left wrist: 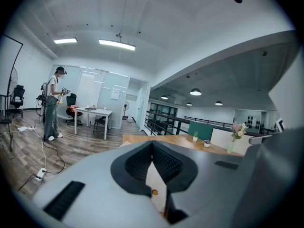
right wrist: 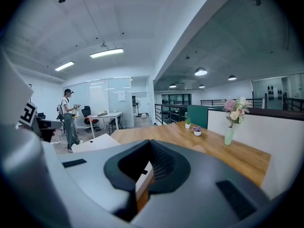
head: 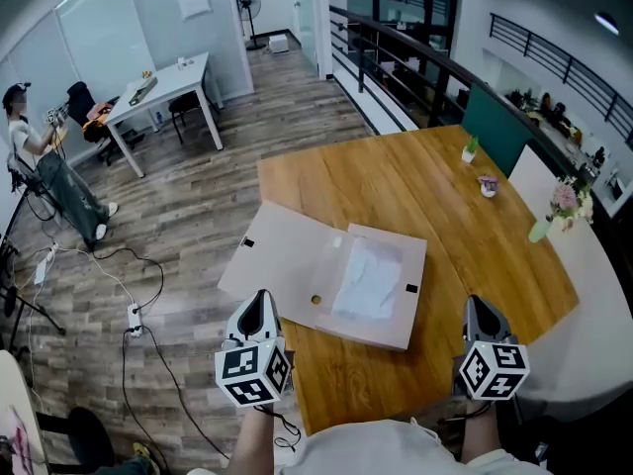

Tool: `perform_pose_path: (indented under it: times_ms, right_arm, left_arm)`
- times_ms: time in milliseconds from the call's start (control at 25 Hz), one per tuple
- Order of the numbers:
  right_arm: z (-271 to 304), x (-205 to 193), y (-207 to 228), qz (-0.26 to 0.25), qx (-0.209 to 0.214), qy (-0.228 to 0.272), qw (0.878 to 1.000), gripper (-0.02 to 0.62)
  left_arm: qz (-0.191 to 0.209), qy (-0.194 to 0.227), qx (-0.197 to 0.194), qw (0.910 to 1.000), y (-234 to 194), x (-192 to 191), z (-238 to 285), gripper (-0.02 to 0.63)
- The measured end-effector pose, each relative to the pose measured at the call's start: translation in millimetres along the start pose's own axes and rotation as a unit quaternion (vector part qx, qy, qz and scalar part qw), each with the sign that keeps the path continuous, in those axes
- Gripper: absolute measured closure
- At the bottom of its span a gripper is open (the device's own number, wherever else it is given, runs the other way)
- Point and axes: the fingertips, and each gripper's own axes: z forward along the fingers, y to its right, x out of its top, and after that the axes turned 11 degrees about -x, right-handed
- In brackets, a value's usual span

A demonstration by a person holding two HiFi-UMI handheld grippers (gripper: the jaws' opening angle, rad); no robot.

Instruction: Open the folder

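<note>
On the near left part of the wooden table we see the folder already lying spread flat. Its cover flap is thrown over to the left and hangs past the table's left edge. The right half faces up with a clear sleeve of papers on it, and a small round snap shows near the spine. We judge the opening itself to be as good as done, with no flap left to lift. We hold the left gripper just near of the folder's near left corner, its jaws together on nothing, and the folder shows only beyond them. The right gripper hangs over the near right of the table, well apart from the folder. Its jaws look closed too, with nothing between them. We reckon the next move calls for little: perhaps a check that the overhanging flap does not tip the folder off, and a push to the right if it does. Nothing stands between us and the folder. A small potted plant, a little pot and a vase of flowers sit at the far right of the table, well clear. Beyond the table's left edge lie cables and a power strip on the floor. Far left, a person stands beside a white desk, too far away to matter.
</note>
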Motion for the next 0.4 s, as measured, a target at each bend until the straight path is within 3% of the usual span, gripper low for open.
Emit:
perform_pose_path:
  times_ms: [400]
  right_arm:
    - [1.1,3.9,2.6,-0.002,0.003,0.003,1.000,0.595]
  left_arm:
    - [-0.005,-0.007,-0.006,0.9999,6.0,-6.1,0.8,0.603]
